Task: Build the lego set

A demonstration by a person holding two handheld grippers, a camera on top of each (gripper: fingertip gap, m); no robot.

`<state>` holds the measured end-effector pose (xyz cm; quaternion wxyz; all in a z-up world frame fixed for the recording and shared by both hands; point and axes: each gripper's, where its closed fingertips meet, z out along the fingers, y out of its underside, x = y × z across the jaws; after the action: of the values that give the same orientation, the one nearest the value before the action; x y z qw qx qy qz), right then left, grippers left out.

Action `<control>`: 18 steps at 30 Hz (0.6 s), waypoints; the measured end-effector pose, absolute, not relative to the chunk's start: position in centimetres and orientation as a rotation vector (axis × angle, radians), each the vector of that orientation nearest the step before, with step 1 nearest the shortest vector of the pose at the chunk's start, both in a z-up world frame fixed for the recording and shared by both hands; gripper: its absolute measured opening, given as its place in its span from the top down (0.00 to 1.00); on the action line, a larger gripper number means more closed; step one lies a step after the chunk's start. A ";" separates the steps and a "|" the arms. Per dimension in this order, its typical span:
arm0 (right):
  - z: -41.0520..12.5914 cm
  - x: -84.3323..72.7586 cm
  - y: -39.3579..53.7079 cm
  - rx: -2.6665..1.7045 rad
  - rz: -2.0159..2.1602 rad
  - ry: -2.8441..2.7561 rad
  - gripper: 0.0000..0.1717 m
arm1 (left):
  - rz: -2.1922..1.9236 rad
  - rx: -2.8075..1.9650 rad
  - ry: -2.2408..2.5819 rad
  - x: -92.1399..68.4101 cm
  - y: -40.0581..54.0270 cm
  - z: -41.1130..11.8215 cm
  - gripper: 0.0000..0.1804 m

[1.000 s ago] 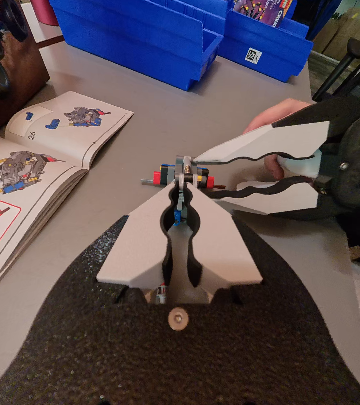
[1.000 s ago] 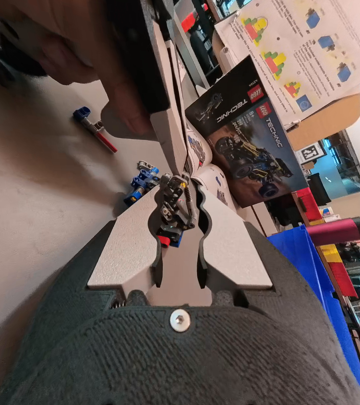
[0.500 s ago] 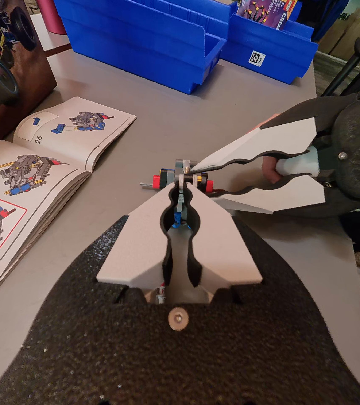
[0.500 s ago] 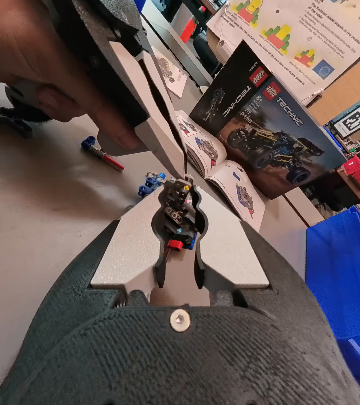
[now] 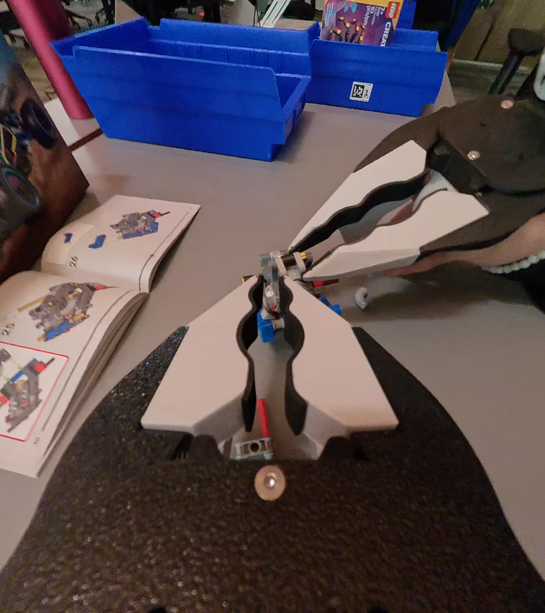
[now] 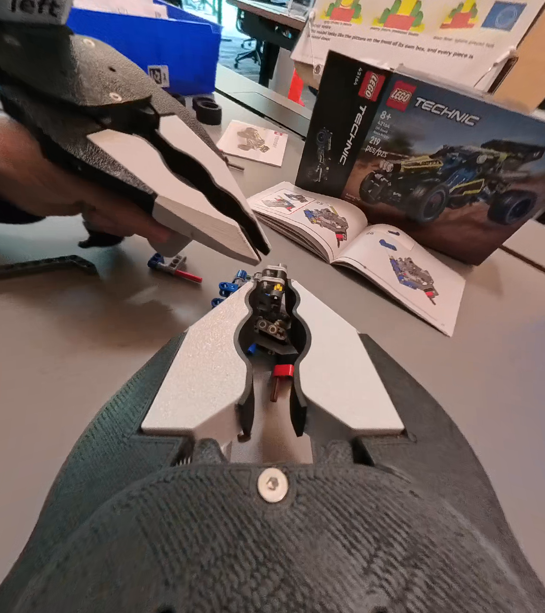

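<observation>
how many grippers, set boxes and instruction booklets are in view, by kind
grippers: 2 (left gripper, right gripper)
set boxes: 2 (car box standing on the table, purple box in a blue bin)
booklets: 2 (open booklet, closed leaflet)
total: 6

Bare grey table opens wide at the near left. Ahead, loose small parts litter the path; the open booklet and box wall off the right, blue bins behind.
</observation>
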<state>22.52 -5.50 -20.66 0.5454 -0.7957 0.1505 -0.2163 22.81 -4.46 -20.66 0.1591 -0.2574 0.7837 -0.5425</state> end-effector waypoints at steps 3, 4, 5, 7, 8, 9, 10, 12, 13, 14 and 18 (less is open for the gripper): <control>-20.7 22.0 -5.5 -1.887 -0.399 0.354 0.93 | -1.556 -0.649 2.228 22.6 -4.4 -20.1 0.97; -20.8 21.5 -5.5 -1.896 -0.373 0.302 0.93 | -1.556 -0.630 2.230 22.6 -4.3 -19.9 0.97; -20.8 21.2 -5.6 -1.905 -0.371 0.255 0.93 | -1.560 -0.607 2.242 22.4 -4.1 -19.8 0.97; -21.0 20.5 -6.2 -1.937 -0.345 0.163 0.93 | -1.580 -0.574 2.287 22.0 -3.9 -20.0 0.96; -21.1 20.0 -6.5 -1.948 -0.312 0.118 0.93 | -1.593 -0.552 2.303 21.8 -4.0 -20.0 0.96; -21.2 19.5 -6.8 -1.956 -0.282 0.079 0.93 | -1.603 -0.519 2.313 21.5 -4.2 -20.0 0.95; -21.4 19.2 -7.0 -1.961 -0.264 0.049 0.93 | -1.605 -0.474 2.329 21.1 -4.4 -20.2 0.95; -21.5 18.9 -7.4 -1.964 -0.268 0.011 0.93 | -1.571 -0.378 2.384 20.2 -5.1 -20.8 0.94; -21.6 18.8 -7.4 -1.968 -0.267 -0.001 0.93 | -1.548 -0.334 2.392 20.0 -5.3 -20.9 0.93; -21.8 18.5 -7.5 -1.977 -0.257 -0.025 0.93 | -1.534 -0.285 2.388 19.8 -5.6 -21.0 0.93; -21.8 18.3 -7.7 -1.979 -0.265 -0.073 0.93 | -1.461 -0.139 2.417 19.3 -6.3 -21.6 0.95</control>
<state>18.33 -7.70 -21.79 0.5410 -0.8330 -0.0307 -0.1117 19.34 -6.27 -21.56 0.1565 -0.0484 0.8443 -0.5102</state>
